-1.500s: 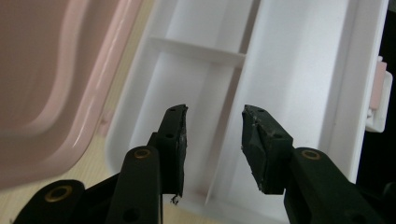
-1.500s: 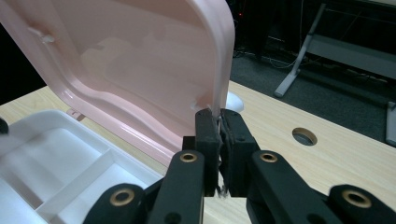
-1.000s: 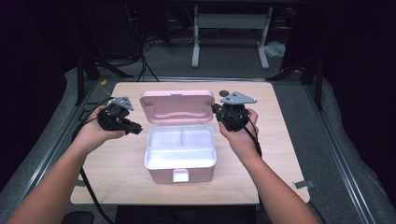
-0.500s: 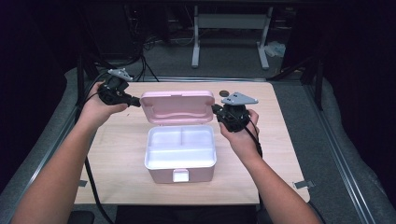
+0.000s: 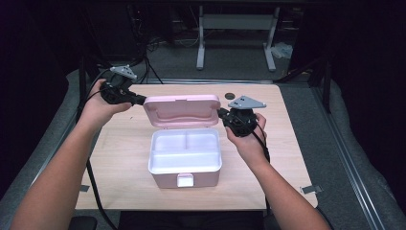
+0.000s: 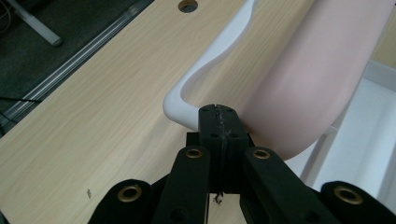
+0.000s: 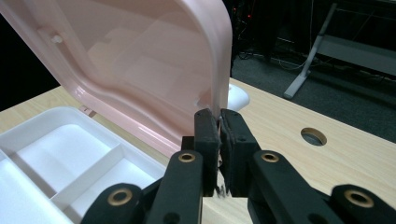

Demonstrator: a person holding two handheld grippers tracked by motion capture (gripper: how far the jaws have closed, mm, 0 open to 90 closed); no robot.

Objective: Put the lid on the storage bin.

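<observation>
A pink box (image 5: pixel 184 172) with a white divided inside (image 7: pixel 70 154) stands open mid-table, its pink lid (image 5: pixel 182 109) tilted up at the back. My right gripper (image 5: pixel 221 113) is at the lid's right edge. In the right gripper view the jaws (image 7: pixel 218 116) are shut on the thin rim of the lid (image 7: pixel 140 60). My left gripper (image 5: pixel 140 100) is raised at the lid's upper left corner. In the left gripper view its jaws (image 6: pixel 218 111) are shut with nothing between them, tips right by the lid's white handle (image 6: pixel 187 88) and beside the pink lid (image 6: pixel 303 79).
The box sits on a light wooden table (image 5: pixel 119 158) with a round hole (image 5: pixel 230 95) behind the lid. A white latch (image 5: pixel 185 179) is on the box front. Cables trail off the table's left side. Dark floor and a metal stand lie beyond.
My left gripper has risen and moved back, from beside the box to the lid's upper left corner. The right hand and the lid have kept their place.
</observation>
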